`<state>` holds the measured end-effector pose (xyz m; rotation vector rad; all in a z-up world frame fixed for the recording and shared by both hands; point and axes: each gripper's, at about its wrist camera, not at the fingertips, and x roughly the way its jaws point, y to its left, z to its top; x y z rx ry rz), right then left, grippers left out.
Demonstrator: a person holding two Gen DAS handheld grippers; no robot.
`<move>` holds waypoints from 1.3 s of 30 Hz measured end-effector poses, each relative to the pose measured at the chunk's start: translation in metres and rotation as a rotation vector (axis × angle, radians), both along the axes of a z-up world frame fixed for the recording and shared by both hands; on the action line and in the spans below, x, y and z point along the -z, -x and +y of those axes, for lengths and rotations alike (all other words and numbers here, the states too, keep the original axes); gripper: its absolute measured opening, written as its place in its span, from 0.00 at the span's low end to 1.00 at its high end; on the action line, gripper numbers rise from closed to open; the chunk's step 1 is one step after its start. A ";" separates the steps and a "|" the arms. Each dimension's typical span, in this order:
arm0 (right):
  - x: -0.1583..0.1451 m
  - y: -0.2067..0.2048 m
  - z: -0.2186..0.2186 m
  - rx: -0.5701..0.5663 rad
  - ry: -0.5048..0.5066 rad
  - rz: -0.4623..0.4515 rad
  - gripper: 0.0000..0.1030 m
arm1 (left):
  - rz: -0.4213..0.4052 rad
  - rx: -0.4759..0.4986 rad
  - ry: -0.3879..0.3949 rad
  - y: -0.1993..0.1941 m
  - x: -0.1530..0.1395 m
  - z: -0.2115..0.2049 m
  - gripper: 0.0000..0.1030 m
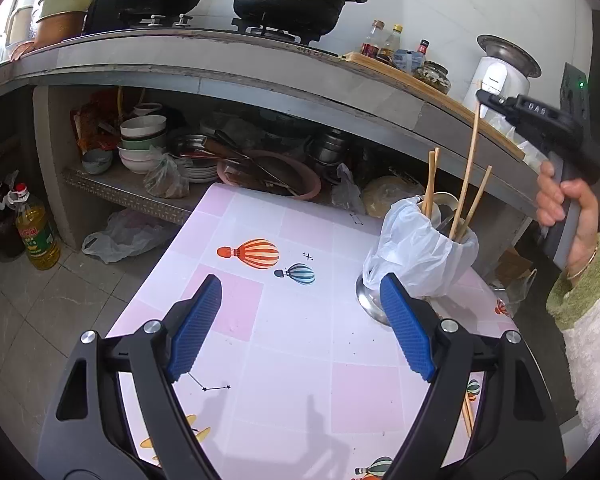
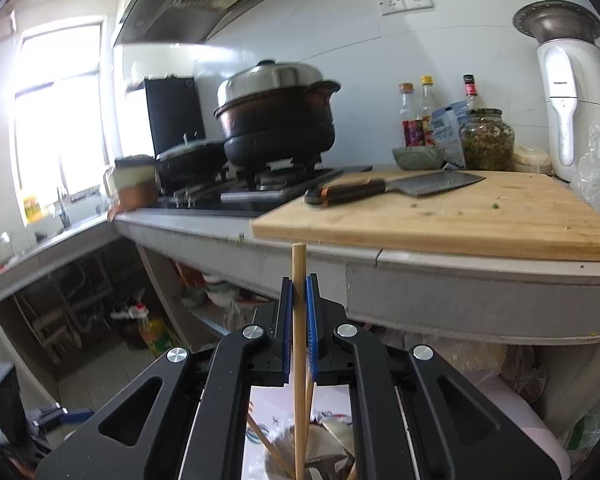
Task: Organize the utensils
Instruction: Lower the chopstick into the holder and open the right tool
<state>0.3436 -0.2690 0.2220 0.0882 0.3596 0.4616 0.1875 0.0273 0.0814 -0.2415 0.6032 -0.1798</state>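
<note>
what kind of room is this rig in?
A lived-in home kitchen, most likely: pots on a gas stove, a cleaver on a wooden cutting board, and stacked bowls under the counter.

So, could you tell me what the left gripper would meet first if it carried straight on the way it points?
Probably the tablecloth: the left gripper, jaws open and empty, tilts down at bare cloth near the balloon prints. The bagged utensil holder sits right of that line.

Left gripper [image 1: 300,320] angled down, jaws wide, nothing between. Right gripper [image 2: 299,308] clamped on a chopstick [image 2: 298,360], held near level by right hand [image 1: 568,208].
</note>
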 end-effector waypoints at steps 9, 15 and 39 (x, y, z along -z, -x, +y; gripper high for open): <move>0.039 0.007 0.018 -0.075 0.110 0.056 0.07 | -0.002 0.012 0.000 -0.002 0.000 -0.009 0.75; 0.066 0.007 0.024 -0.089 0.159 0.116 0.07 | -0.003 0.018 -0.003 0.000 -0.001 -0.012 0.75; 0.063 0.031 -0.004 -0.047 0.085 0.175 0.32 | -0.006 0.042 -0.007 0.000 0.000 -0.024 0.75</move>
